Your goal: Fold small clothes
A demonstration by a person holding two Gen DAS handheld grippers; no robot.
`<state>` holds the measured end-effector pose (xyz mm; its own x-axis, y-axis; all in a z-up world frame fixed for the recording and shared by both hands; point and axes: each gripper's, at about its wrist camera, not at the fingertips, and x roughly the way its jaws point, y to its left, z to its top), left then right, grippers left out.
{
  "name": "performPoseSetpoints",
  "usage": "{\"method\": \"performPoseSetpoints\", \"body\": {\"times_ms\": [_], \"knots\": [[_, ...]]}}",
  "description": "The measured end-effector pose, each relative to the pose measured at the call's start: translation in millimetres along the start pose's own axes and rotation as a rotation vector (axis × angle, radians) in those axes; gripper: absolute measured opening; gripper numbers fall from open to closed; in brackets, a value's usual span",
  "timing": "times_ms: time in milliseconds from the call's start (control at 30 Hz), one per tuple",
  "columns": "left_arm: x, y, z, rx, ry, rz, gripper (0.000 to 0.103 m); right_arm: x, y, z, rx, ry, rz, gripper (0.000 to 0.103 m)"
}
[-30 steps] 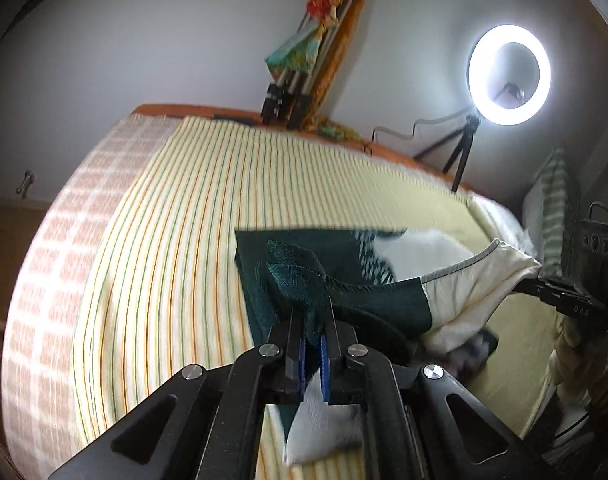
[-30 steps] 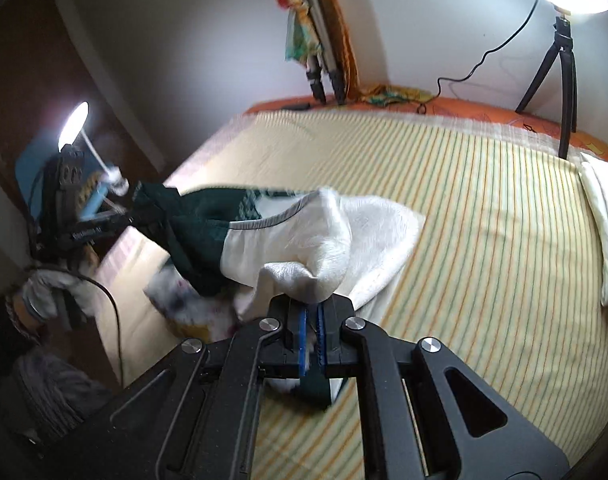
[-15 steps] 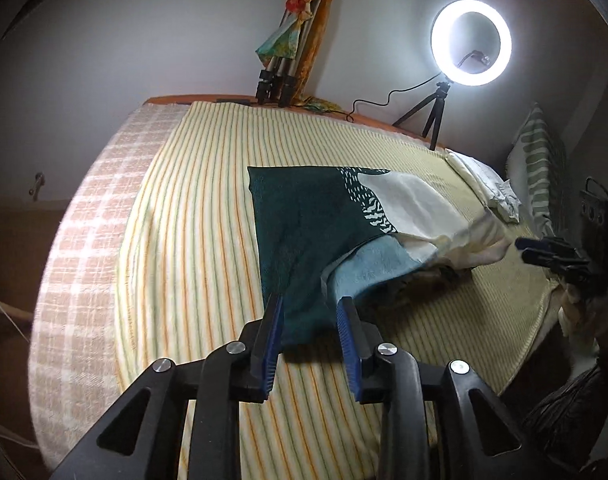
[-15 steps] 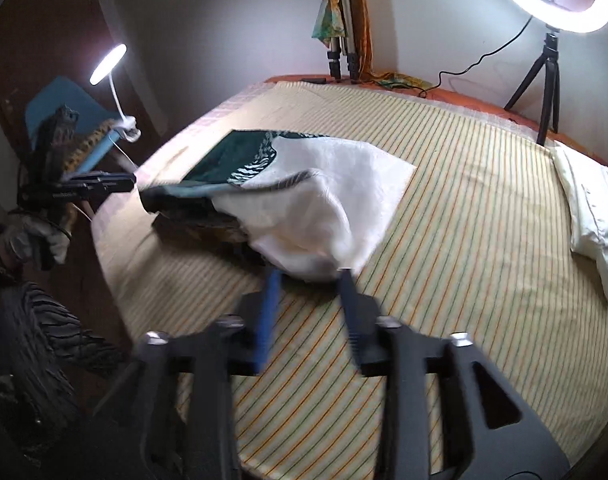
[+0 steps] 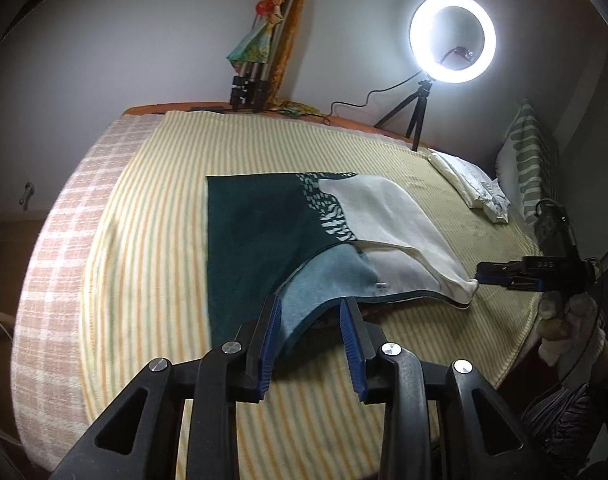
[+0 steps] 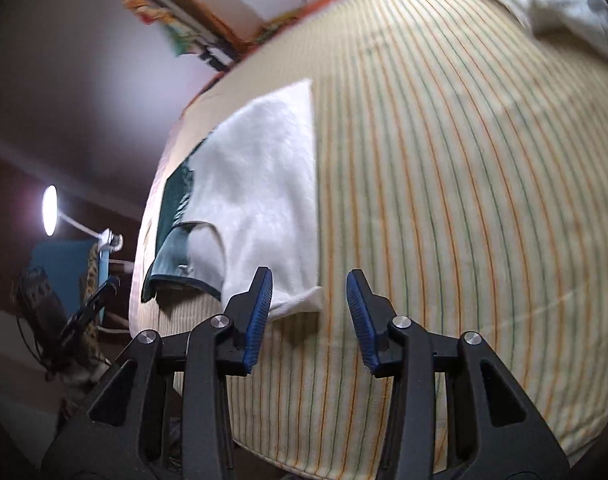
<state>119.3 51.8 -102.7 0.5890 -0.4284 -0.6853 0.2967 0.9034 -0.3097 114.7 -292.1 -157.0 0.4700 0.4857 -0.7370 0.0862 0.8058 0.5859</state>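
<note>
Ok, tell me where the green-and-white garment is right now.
The garment lies flat on the striped bedsheet, just ahead of the open left gripper.

So the garment is lying flat on the bed, near its front edge. A folded tripod is leaning on the wall behind the bed — a ring light is standing to its right. Pillows are sitting off to the right. Both grippers — left, right — are hanging just off the garment's near edge.

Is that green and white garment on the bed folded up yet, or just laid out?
Laid out. The garment lies flat on the striped bedspread, its neck opening showing.
</note>
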Motion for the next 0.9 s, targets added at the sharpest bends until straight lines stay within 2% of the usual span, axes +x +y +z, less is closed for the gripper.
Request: {"method": "performPoseSetpoints", "body": {"times_ms": [133, 267, 333, 367, 400, 500, 600, 667, 700, 733, 833, 900], "knots": [[12, -22, 3, -0.009, 0.016, -0.054, 0.031, 4, -18, -1, 0.096, 0.0, 0.059, 0.042], [29, -58, 7, 0.007, 0.04, -0.135, 0.035, 7, -11, 4, 0.043, 0.008, 0.067, 0.04], [42, -82, 6, 0.021, 0.062, -0.177, 0.038, 13, -4, 8, 0.007, 0.027, 0.056, 0.027], [51, -95, 5, 0.037, 0.079, -0.196, 0.039, 16, -2, 10, -0.003, 0.039, 0.053, 0.014], [57, -104, 4, 0.048, 0.09, -0.207, 0.039, 20, 0, 11, -0.007, 0.053, 0.056, 0.011], [81, -130, 0, 0.085, 0.13, -0.224, 0.04, 24, 7, 14, -0.018, 0.054, 0.054, 0.006], [102, -143, -1, 0.083, 0.161, -0.216, 0.04, 21, 16, 19, -0.019, 0.038, 0.098, 0.005], [112, -146, 0, 0.068, 0.175, -0.219, 0.037, 19, 20, 24, -0.01, 0.024, 0.146, 0.005], [117, -147, 2, 0.06, 0.179, -0.222, 0.033, 18, 22, 26, -0.008, 0.016, 0.164, 0.004], [121, -149, 4, 0.056, 0.183, -0.23, 0.023, 14, 25, 27, -0.009, 0.002, 0.183, 0.004], [129, -153, 8, 0.077, 0.184, -0.203, 0.012, 8, 30, 34, 0.01, -0.031, 0.245, 0.004], [132, -151, 10, 0.069, 0.185, -0.191, 0.009, 2, 25, 36, 0.05, -0.046, 0.286, 0.004]]}}
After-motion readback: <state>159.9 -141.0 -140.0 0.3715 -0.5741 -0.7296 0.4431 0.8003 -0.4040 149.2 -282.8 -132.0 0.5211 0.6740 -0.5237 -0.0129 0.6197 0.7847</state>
